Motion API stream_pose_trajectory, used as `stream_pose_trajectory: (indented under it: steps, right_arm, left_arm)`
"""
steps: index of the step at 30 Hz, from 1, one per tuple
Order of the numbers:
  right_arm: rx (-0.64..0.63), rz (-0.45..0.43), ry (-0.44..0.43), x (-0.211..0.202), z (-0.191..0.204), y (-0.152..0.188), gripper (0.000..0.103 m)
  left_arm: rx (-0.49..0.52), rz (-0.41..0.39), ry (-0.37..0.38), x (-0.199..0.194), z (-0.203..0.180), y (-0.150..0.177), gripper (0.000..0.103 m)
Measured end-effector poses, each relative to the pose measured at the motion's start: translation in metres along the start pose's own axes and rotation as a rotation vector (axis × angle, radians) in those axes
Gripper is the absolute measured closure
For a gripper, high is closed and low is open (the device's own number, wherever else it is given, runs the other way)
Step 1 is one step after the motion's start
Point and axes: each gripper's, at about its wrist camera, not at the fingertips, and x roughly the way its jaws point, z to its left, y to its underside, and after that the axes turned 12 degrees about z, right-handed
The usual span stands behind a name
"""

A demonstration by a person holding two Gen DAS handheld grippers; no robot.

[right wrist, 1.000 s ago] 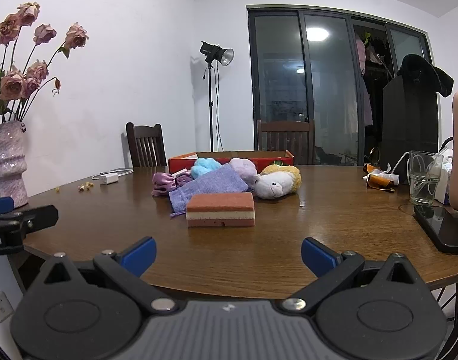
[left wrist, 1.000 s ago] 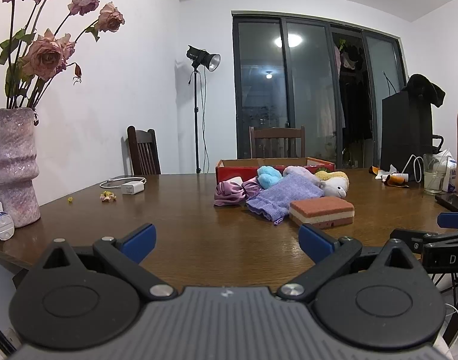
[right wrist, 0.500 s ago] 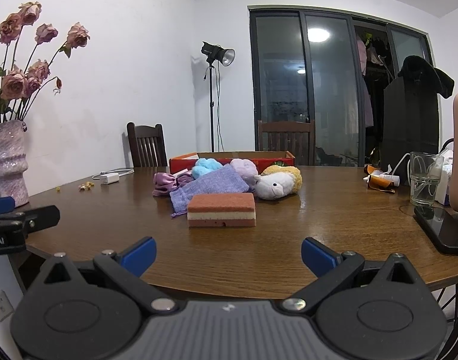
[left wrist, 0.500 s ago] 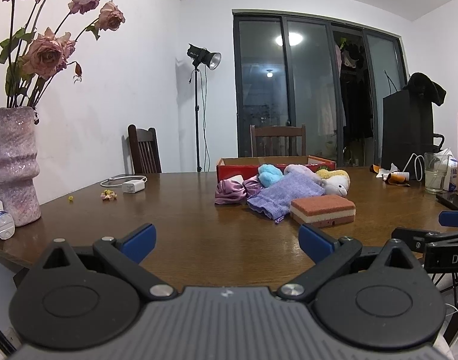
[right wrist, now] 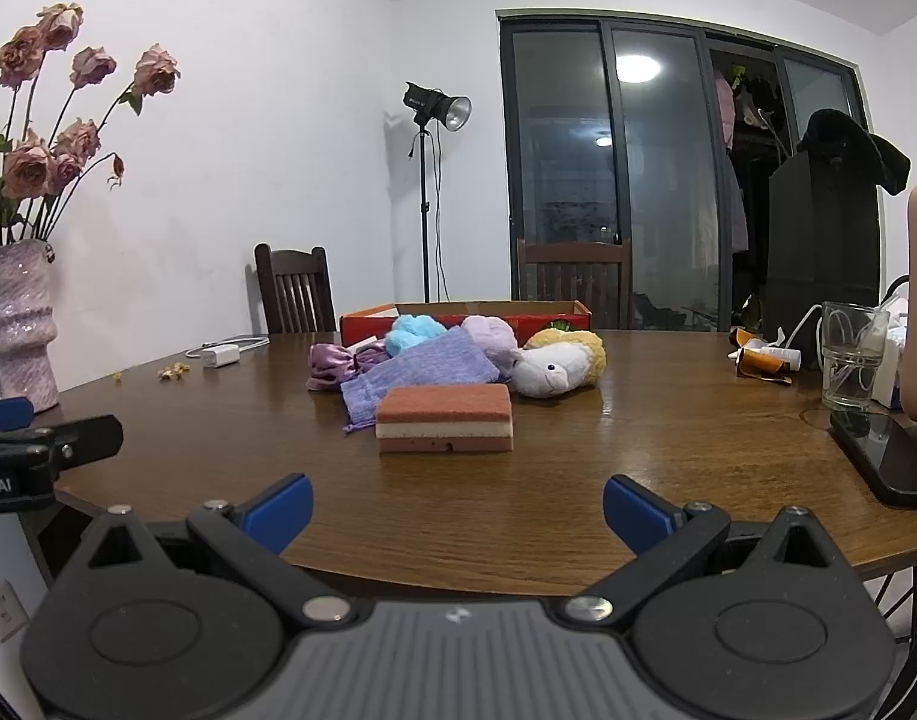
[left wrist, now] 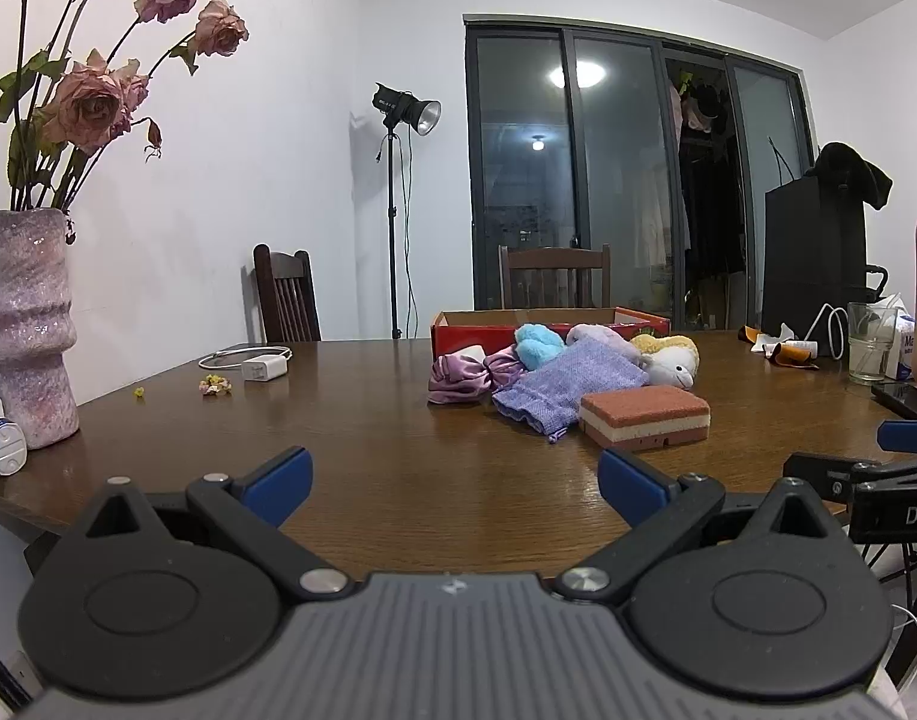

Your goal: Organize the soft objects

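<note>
Hovering at the near edge of the wooden surface (right wrist: 668,438), both grippers face the pile of soft things and hold nothing. The left gripper (left wrist: 452,477) has its jaws spread wide, and so does the right gripper (right wrist: 458,504); each looks readied for a first grab rather than committed to one.

The soft things lie heaped together near the middle of the surface, just in front of a low red box (right wrist: 464,315) whose open top faces up, probably the place meant to receive them. Nearest the grippers is a sponge (right wrist: 444,417) in rust and cream layers, lying flat and apart from the rest on its near side, so it seems the easiest first pick. Behind it a lilac knitted cloth (right wrist: 422,369) drapes over the heap, touching a purple satin scrunchie (right wrist: 332,363) to its left. A blue fluffy ball (right wrist: 413,330) and a pale pink one (right wrist: 491,333) rest against the box wall, and a white and yellow plush toy (right wrist: 557,363) lies on its side to the right.

A glass (right wrist: 848,354) and a phone (right wrist: 884,450) sit well off to the right, a vase of dried roses (left wrist: 26,324) to the left, all away from the likely reach path
</note>
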Motion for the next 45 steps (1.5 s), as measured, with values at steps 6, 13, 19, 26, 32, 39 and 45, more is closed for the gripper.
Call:
stream_pose_trajectory:
  steps: [6, 13, 19, 26, 32, 39, 45]
  right_arm:
    - [0.003, 0.004, 0.0, 0.001, 0.0, 0.0, 0.0]
    - [0.006, 0.005, 0.0, 0.001, -0.001, 0.0, 0.0]
    - [0.006, 0.005, 0.0, 0.001, 0.0, 0.0, 0.0]
    - [0.018, 0.026, -0.018, 0.006, -0.004, 0.001, 0.0]
    - [0.033, 0.017, -0.051, 0.026, -0.018, -0.01, 0.0]
    - [0.116, 0.025, -0.206, 0.089, -0.057, -0.055, 0.0]
    - [0.147, 0.159, -0.29, 0.145, -0.077, -0.093, 0.006]
  left_arm:
    - [-0.005, 0.009, 0.002, 0.002, 0.001, 0.001, 0.0]
    - [-0.013, 0.011, 0.013, 0.003, 0.002, 0.001, 0.0]
    - [-0.007, 0.002, 0.019, 0.003, 0.0, 0.001, 0.0]
    - [0.034, 0.0, 0.012, 0.014, -0.006, 0.008, 0.0]
    - [0.098, 0.095, 0.112, 0.053, -0.01, 0.004, 0.0]
    - [-0.032, 0.189, 0.292, 0.122, -0.021, -0.05, 0.0]
    - [-0.201, 0.307, 0.375, 0.194, -0.033, -0.084, 0.043]
